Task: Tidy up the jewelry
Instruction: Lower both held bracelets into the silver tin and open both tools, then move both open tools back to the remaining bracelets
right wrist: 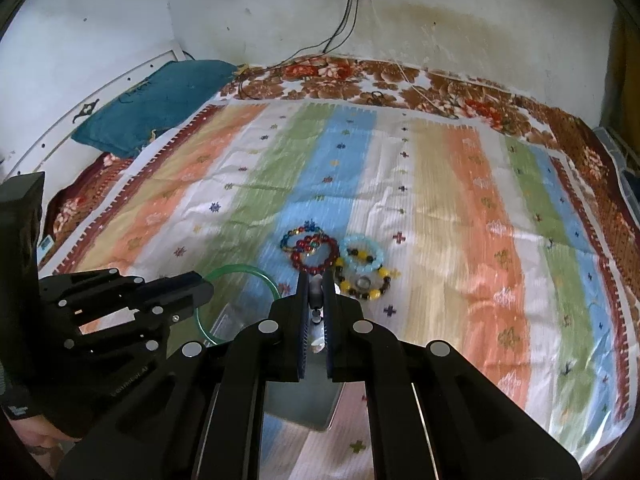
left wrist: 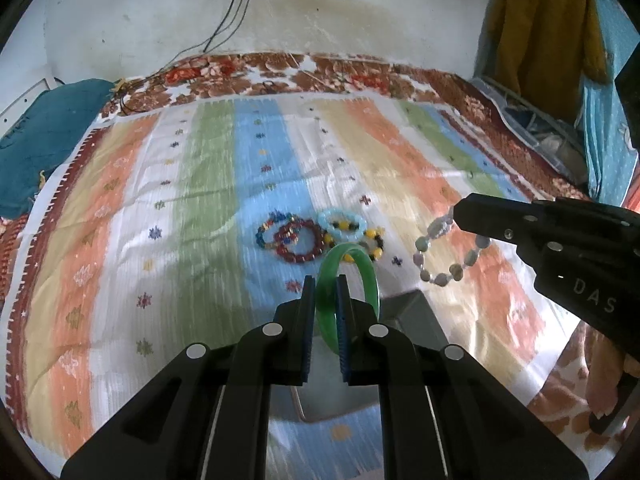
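The left gripper (left wrist: 325, 292) has its jaws clamped on the rim of a green bangle (left wrist: 370, 276), which stands upright between them above a grey metal box (left wrist: 416, 320) set on the bed's striped cloth (left wrist: 200, 200). The right gripper (right wrist: 316, 288) has its jaws clamped on a pale beaded bracelet (left wrist: 440, 276); in the left wrist view the loop of whitish and grey-blue beads hangs free below the tips, clear of the cloth, just beside the box. On the blue stripe farther off lie 4 more bracelets in a touching cluster: a multicoloured bead bracelet (left wrist: 272, 228), a dark red bead bracelet (left wrist: 304, 242) overlapping it, a light blue bracelet (left wrist: 342, 224) and a yellow-and-black bead bracelet (right wrist: 366, 284). A teal pillow (right wrist: 156, 104) lies at the bed's far left corner.
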`<state>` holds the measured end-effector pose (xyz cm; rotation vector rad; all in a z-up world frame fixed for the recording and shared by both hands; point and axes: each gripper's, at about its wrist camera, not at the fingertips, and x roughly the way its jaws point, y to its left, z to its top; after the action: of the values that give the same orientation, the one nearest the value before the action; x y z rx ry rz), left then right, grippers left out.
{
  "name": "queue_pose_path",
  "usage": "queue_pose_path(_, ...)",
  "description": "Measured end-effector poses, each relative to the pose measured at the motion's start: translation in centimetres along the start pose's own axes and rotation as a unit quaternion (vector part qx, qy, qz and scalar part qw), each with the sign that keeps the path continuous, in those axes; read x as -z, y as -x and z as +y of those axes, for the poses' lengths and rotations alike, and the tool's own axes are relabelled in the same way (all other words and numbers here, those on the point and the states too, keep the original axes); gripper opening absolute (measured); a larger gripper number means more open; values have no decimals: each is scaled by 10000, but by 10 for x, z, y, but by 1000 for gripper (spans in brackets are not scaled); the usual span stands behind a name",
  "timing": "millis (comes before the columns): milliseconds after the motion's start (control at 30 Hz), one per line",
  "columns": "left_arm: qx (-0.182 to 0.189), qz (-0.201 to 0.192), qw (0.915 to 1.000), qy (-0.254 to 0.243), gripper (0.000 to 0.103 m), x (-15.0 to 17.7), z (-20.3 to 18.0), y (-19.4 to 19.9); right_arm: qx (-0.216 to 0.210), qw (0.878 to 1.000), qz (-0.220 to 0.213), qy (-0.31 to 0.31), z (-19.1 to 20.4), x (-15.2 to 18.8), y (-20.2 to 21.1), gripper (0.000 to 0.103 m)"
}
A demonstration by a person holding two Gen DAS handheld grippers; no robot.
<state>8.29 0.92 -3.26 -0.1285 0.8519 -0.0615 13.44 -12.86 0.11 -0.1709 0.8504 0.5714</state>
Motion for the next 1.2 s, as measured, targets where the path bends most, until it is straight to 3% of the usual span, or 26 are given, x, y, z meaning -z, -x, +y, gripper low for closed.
queue_pose_path(200, -99, 43, 9998, -139, 10, 10, -13, 4, -98, 9998, 134, -90, 2, 15, 1, 7)
queue_pose_path(467, -46, 289, 9995, 68, 12, 17, -12, 0, -263, 9991, 207, -273, 1, 23, 4, 9)
queue_pose_path(500, -92, 287, 9995, 118, 20, 16, -11, -1, -239, 9989, 206, -335, -1, 23, 4, 19)
queue_pose_path(533, -136, 270, 9994, 173, 32, 15, -8, 0, -217, 9989, 183, -364, -3, 24, 4, 36)
queue_pose_path(567, -176, 230, 9993, 226, 37, 14, -5, 1, -194, 9990, 157, -374, -4, 23, 5, 40)
queue_pose_path(600, -222, 196, 9992, 274, 46, 13, -3, 2, -151, 9990, 148, -392, -6, 23, 5, 43)
queue_pose_path(700, -343, 152, 9984, 427, 56, 11, 6, 2, -37, 9988, 177, -454, -11, 23, 0, 45)
queue_pose_path(800, -352, 191, 9977, 553, 68, 10, 14, -2, 120, 9980, 244, -565, -18, 21, -8, 58)
queue_pose_path(900, -396, 230, 9971, 600, 81, 9, 18, -8, 206, 9975, 253, -633, -24, 19, -11, 64)
queue_pose_path(1200, -670, 266, 9952, 655, 95, -6, 30, -28, 378, 9953, 243, -857, -41, 2, -27, 76)
